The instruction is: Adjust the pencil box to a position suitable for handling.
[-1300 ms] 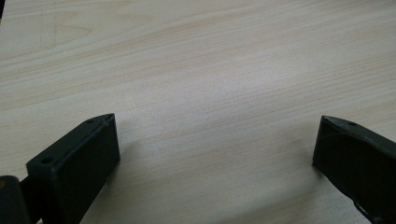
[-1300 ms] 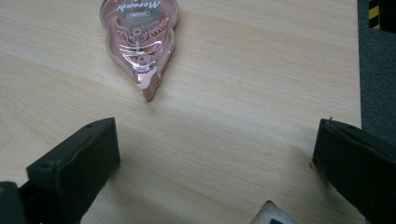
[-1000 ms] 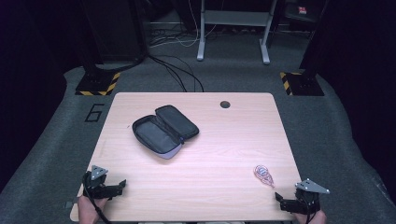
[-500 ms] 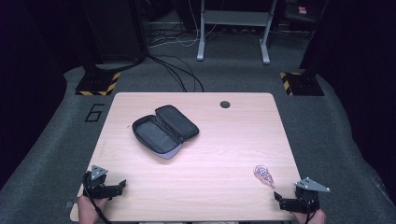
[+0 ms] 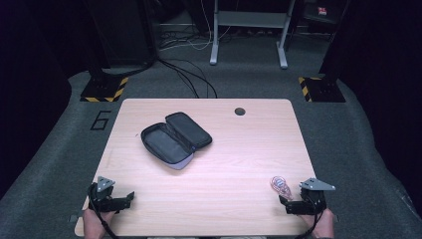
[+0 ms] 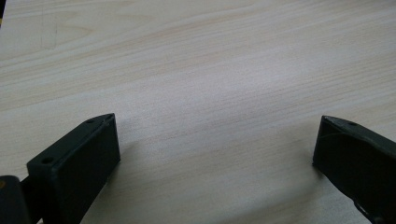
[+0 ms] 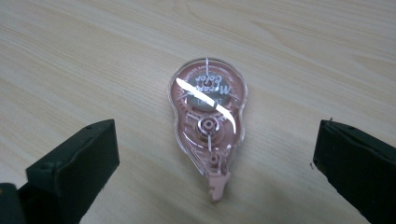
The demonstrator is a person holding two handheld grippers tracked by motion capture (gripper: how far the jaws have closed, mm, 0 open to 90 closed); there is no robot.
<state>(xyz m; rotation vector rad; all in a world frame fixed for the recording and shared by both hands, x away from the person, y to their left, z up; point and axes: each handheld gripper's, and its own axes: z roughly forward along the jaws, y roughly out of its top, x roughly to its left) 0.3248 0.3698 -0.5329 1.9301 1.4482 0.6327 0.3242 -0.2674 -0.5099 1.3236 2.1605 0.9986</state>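
Note:
A black zip case (image 5: pixel 176 139) lies open and empty-looking on the wooden table (image 5: pixel 239 149), left of centre. A pink see-through correction tape roller (image 5: pixel 279 184) lies flat near the front right corner. In the right gripper view the roller (image 7: pixel 208 116) lies just ahead of my right gripper (image 7: pixel 217 125), between the lines of its wide-apart jaws, which do not touch it. The right gripper (image 5: pixel 284 205) is open at the table's front right. My left gripper (image 5: pixel 127 199) rests at the front left, open over bare wood (image 6: pixel 215 70), with nothing between its fingers (image 6: pixel 88 149).
A round cable hole (image 5: pixel 240 111) sits near the table's far edge. Beyond the table are grey carpet, black cables (image 5: pixel 189 74), a desk frame (image 5: pixel 249 30) and stands with yellow-black striped bases (image 5: pixel 104 89). A "6" (image 5: pixel 101 119) marks the floor at the left.

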